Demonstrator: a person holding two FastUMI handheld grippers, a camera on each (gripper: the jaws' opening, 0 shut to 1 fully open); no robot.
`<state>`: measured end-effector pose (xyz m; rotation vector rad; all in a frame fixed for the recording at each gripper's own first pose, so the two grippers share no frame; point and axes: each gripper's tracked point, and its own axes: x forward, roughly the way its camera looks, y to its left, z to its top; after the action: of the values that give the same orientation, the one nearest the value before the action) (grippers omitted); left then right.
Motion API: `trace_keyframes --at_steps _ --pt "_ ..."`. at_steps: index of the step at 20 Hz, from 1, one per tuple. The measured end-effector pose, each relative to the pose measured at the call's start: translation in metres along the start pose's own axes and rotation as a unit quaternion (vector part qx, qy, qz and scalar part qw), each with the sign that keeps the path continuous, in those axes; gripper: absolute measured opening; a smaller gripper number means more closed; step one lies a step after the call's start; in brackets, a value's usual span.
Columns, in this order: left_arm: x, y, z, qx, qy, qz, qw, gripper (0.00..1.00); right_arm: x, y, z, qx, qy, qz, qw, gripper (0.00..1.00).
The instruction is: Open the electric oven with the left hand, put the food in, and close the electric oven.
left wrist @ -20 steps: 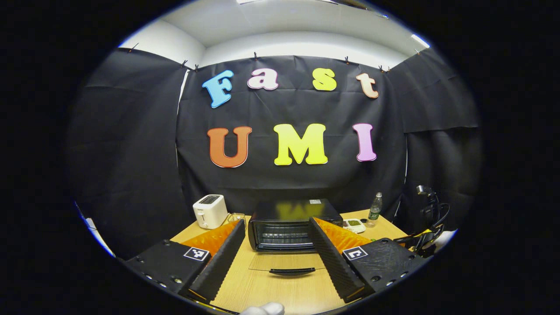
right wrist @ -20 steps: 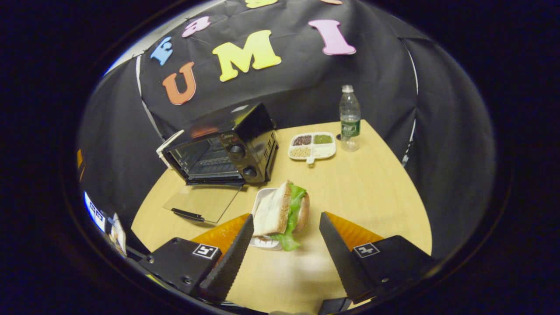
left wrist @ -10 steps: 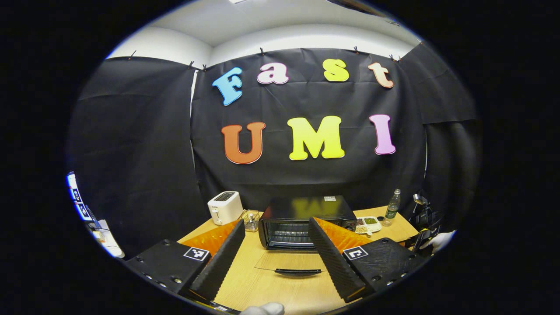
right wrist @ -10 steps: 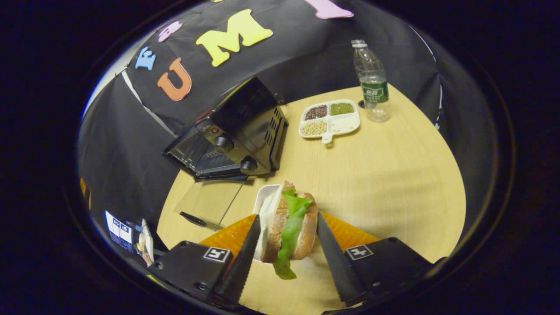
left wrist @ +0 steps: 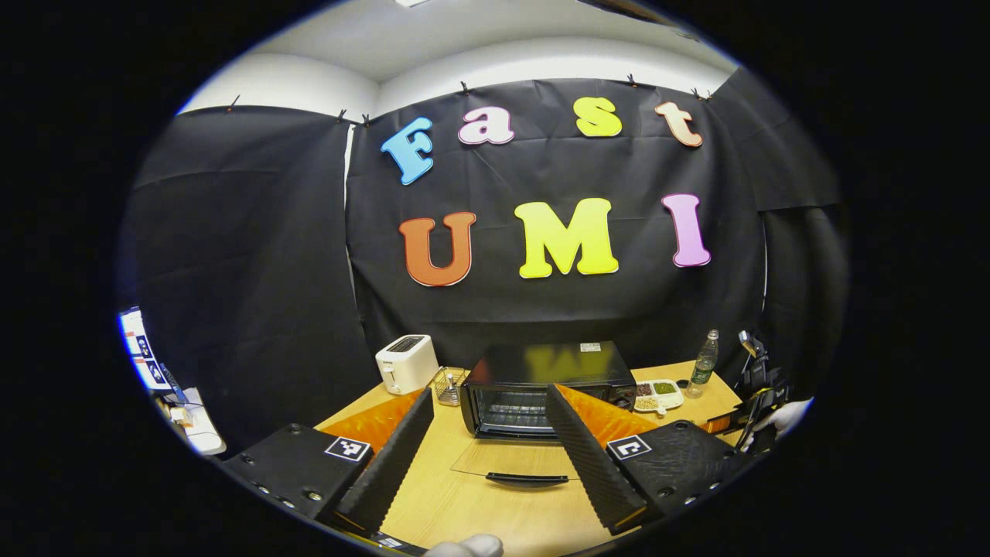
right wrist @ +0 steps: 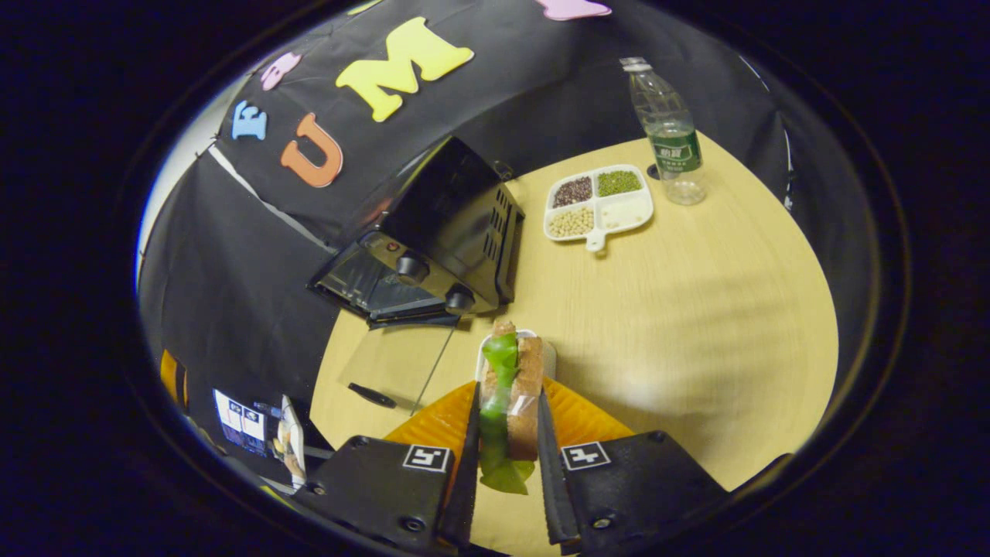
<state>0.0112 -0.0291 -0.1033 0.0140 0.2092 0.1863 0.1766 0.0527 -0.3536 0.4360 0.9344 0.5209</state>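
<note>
While a pale wood-grain table (right wrist: 696,309) carries everything, one boxy black oven (right wrist: 448,232) of glossy metal is seen on it, with slotted vents in its side and two round knobs on its front. Its flat glass door (right wrist: 394,363) is folded down onto the table in front of the oven, a slim dark handle running along the door's outer edge; a wire rack is seen inside in the left gripper view. One rounded white toaster (left wrist: 405,362) stands left of the oven, and one small wire basket (left wrist: 448,386) is placed between the two. One clear plastic bottle (right wrist: 669,131) with a green label stands upright right of the oven, and one white tray (right wrist: 599,206) with four compartments, three of them filled with grains, is set between bottle and oven. One sandwich (right wrist: 510,402) of brown bread and green lettuce is clamped on edge between both fingers of the right gripper (right wrist: 506,472), right of the door, its long axis pointed away from the gripper toward the oven's knob side. One small white dish (right wrist: 545,352) is seen just behind the sandwich. The left gripper (left wrist: 487,456) is held spread wide with nothing between its ridged fingers, facing the oven's mouth.
</note>
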Motion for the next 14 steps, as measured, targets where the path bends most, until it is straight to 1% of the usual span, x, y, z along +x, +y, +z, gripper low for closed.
trace_keyframes --at_steps 1,2,3,5,8,11,14 --pt "0.001 0.002 0.0 0.002 -0.002 -0.006 1.0 0.95 -0.005 0.007 0.004 -0.004 -0.012 0.001 1.0 0.39" --pt "0.002 0.005 -0.001 0.003 -0.004 -0.012 1.0 0.95 -0.011 0.017 0.009 -0.005 -0.024 0.001 1.0 0.3" --pt "0.003 0.006 -0.002 0.004 -0.006 -0.024 1.0 0.95 -0.016 0.027 0.014 -0.005 -0.037 0.0 0.999 0.39" --pt "0.004 0.01 -0.001 0.01 -0.011 -0.043 0.999 0.95 -0.023 0.049 0.02 0.002 -0.066 -0.003 0.998 0.39" --pt "0.005 0.019 -0.004 0.01 -0.013 -0.071 0.997 0.95 -0.024 0.091 0.022 0.023 -0.102 0.01 0.994 0.39" --pt "0.005 0.028 -0.01 0.009 -0.01 -0.098 0.995 0.95 -0.013 0.126 0.013 0.039 -0.131 0.015 0.991 0.39" --pt "0.008 0.035 -0.012 0.003 -0.006 -0.121 0.993 0.95 0.009 0.155 0.006 0.068 -0.156 0.021 0.985 0.39"
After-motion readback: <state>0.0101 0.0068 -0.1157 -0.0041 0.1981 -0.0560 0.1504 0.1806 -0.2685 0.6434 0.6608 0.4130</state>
